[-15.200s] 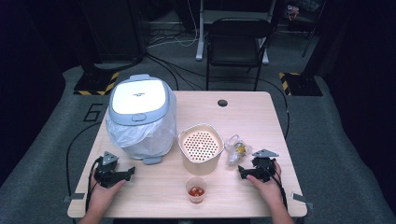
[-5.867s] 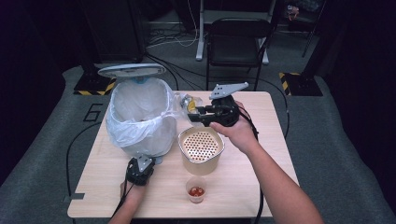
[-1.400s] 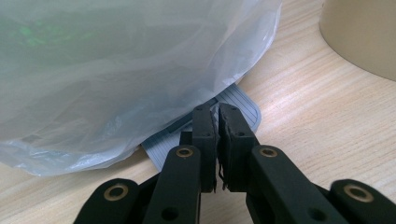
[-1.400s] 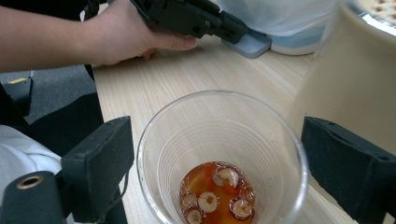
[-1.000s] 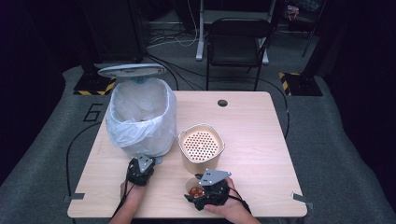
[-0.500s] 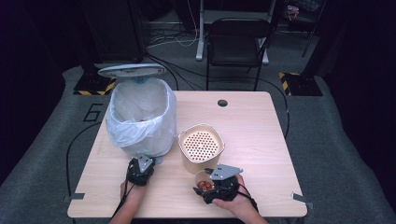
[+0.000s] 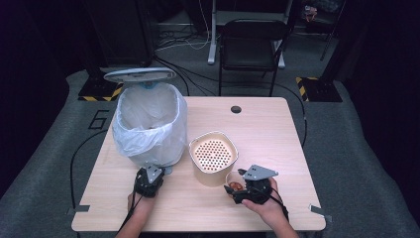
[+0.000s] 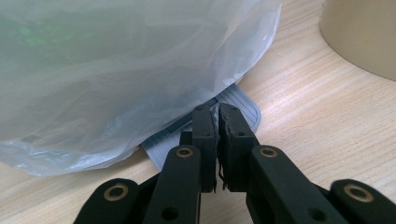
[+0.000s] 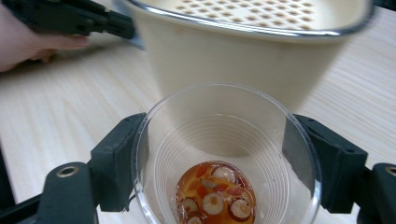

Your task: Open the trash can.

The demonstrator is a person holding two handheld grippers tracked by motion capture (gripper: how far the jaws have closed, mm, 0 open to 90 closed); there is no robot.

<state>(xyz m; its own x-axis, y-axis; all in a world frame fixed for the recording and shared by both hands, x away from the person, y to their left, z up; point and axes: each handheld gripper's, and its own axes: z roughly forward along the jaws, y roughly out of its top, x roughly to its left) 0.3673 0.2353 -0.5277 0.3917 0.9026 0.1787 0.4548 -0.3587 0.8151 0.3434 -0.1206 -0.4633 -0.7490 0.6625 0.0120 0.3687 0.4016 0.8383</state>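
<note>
While your left gripper point(image 8: 217, 116), jaws pressed together, pins the bin's pedal point(image 8: 233, 105) at seven o'clock to prop the lid point(image 7: 139, 74) open, your right gripper point(image 9: 215, 154) clamps the clear cup point(image 9: 224, 154) of fruit dregs at five o'clock, beside the strainer pot point(image 7: 213, 156), probably for draining

Clear plastic cup point(image 9: 226, 154): ribbed wall, upright, open top, clamped on both sides between the jaws of the right tool point(image 7: 236, 191). Contents: a shallow layer of reddish liquid with round sliced pieces at the bottom. Position: just beside the cream perforated basket point(image 7: 214, 156), at its near right side, close to its wall.
</note>
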